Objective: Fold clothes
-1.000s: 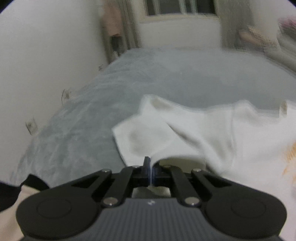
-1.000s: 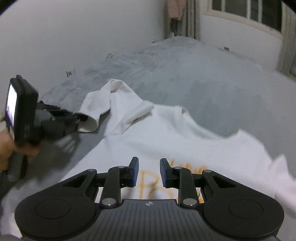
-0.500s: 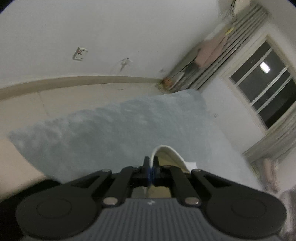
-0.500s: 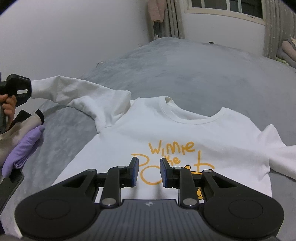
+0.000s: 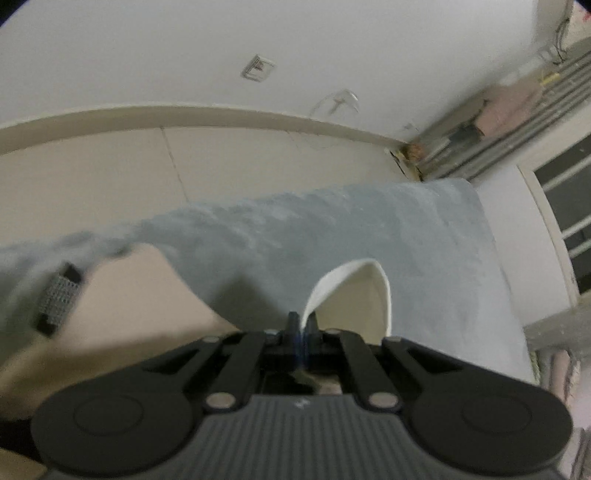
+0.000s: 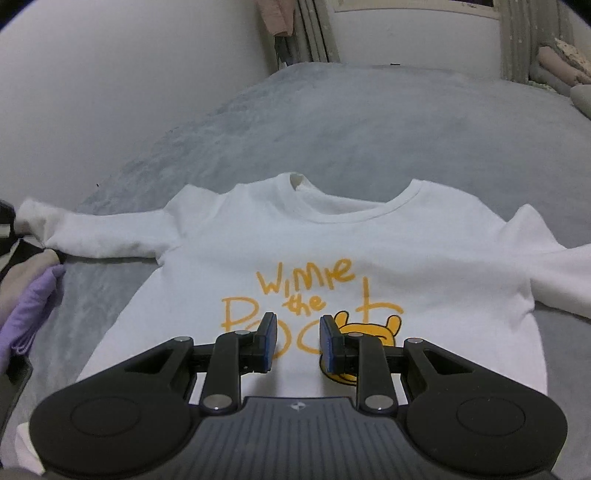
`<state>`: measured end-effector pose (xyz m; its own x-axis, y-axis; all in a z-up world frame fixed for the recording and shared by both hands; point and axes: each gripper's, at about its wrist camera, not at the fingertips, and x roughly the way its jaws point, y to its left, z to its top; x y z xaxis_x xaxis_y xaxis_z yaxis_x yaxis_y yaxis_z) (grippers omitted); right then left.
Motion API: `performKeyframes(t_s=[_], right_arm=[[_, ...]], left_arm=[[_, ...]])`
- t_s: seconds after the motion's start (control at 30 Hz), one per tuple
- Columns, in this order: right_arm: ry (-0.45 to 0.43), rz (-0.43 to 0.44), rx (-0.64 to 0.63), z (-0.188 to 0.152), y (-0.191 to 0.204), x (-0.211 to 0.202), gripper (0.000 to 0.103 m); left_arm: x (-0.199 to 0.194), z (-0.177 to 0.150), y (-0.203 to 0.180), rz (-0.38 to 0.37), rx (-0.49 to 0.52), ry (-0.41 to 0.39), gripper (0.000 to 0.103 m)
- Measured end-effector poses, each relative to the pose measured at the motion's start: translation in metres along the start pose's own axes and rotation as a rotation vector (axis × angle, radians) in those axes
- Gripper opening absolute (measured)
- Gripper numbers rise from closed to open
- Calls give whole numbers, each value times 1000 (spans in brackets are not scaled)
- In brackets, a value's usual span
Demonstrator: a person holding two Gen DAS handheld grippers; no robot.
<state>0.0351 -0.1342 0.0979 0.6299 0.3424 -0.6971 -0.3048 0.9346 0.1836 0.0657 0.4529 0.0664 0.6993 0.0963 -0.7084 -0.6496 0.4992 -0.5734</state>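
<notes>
— Left gripper (image 5: 303, 332)? Clamped shut on the cuff (image 5: 351, 295) of the white long-sleeved printed cotton shirt (image 6: 314, 251).

— Right gripper (image 6: 294, 341)? Parted, empty, above the shirt, spread flat on grey fleece bedding (image 6: 369, 129).

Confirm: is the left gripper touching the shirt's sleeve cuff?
Touching. The left wrist view shows the left gripper with jaws shut on the white sleeve cuff, whose edge runs between its fingertips.

Grey fleece blanket (image 6: 369, 122) covers the bed. White wall socket (image 5: 258, 67) on the white wall. Grey pleated curtains (image 6: 314, 29) beside the window. Beige tiled floor (image 5: 110, 166).
</notes>
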Motion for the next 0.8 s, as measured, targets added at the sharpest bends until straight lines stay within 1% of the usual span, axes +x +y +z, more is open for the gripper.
performKeyframes(t_s=[0.03,0.07,0.1,0.13,0.2,0.23,0.27,0.3,0.37,0.4,0.5,0.6,0.67,0.73,0.8], right_arm=[[-7,-7,5,2,-4,-2,25],[-14,-25,2,3,-8,-5,25],[-20,-48,1,5,-13,-7,26],[-23,-63,4,5,-20,-10,27],[-25,-78,10,8,-33,-14,28],[-28,-89,5,10,-39,-16,28],[-31,-100,-1,12,-44,-17,28],[-33,-112,-7,15,-50,-18,29],[-36,-123,-17,22,-59,-17,29],[-32,-128,-30,27,-64,-16,29],[-13,-122,-75,46,-78,-10,29],[34,-153,-175,71,-83,6,29],[61,-163,-247,86,-85,21,29],[82,-157,-299,100,-87,36,29],[104,-133,-338,108,-92,53,29]], left_arm=[[-8,3,1,23,-2,-33,6],[-17,4,0,44,-1,-71,19],[-27,5,-2,65,1,-110,44],[-36,7,-4,86,3,-150,54],[-51,1,-23,95,85,-216,60],[-54,-4,-38,68,150,-218,62],[-55,-8,-54,31,221,-210,68],[-52,-17,-72,-26,298,-183,75],[-36,-47,-116,-153,469,-88,79],[-27,-62,-137,-216,555,-38,79],[12,-114,-193,-315,784,86,79],[54,-166,-239,-371,975,166,79],[77,-191,-262,-387,1048,185,79],[98,-215,-281,-432,1119,213,79],[114,-239,-292,-470,1191,255,79]])
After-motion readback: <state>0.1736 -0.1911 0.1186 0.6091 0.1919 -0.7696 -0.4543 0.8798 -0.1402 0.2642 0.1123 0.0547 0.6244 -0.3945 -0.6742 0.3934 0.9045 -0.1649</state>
